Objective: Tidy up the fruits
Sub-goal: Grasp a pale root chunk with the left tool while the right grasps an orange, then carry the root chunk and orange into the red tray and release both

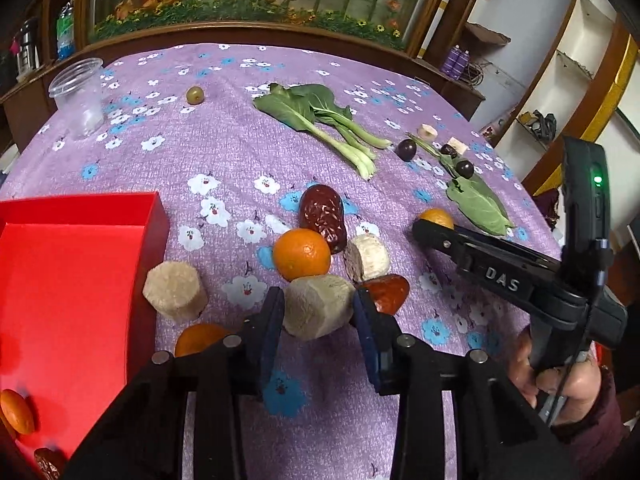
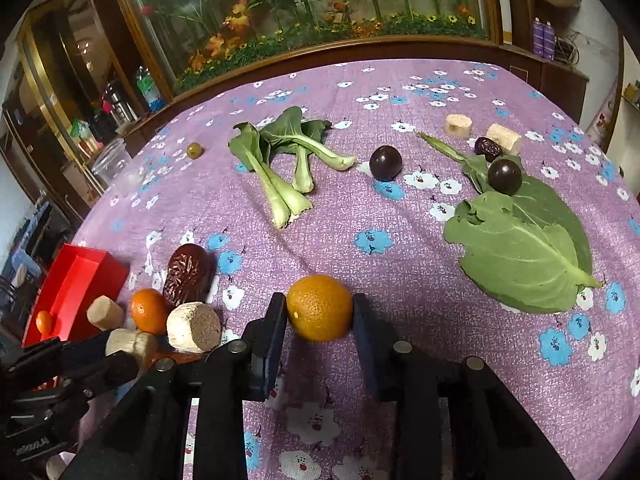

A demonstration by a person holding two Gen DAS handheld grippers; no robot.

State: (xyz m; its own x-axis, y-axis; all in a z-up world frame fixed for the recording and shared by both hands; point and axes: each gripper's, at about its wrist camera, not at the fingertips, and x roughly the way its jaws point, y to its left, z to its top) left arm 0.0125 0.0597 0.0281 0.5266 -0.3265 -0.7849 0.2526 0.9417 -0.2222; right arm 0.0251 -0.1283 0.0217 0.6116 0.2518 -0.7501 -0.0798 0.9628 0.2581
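My left gripper (image 1: 318, 312) is shut on a pale cut sugarcane chunk (image 1: 318, 306) just above the cloth. Around it lie an orange (image 1: 302, 254), a red date (image 1: 324, 216), another cane chunk (image 1: 176, 290), a white-skinned chunk (image 1: 370, 258) and a red-brown fruit (image 1: 386, 292). The red box (image 1: 76, 280) at left holds an orange (image 1: 16, 412) and a date (image 1: 48, 462). My right gripper (image 2: 320, 312) is shut on an orange (image 2: 320, 307); it also shows in the left wrist view (image 1: 436, 224). Two dark plums (image 2: 385, 163) (image 2: 505, 176) lie farther back.
Bok choy (image 2: 280, 164) and a big green leaf (image 2: 520, 252) lie on the purple floral cloth (image 2: 380, 216). A clear plastic cup (image 1: 80, 96) and a green grape (image 1: 195, 94) are at the far left. Two banana pieces (image 2: 458, 125) and a small date (image 2: 487, 147) sit far right.
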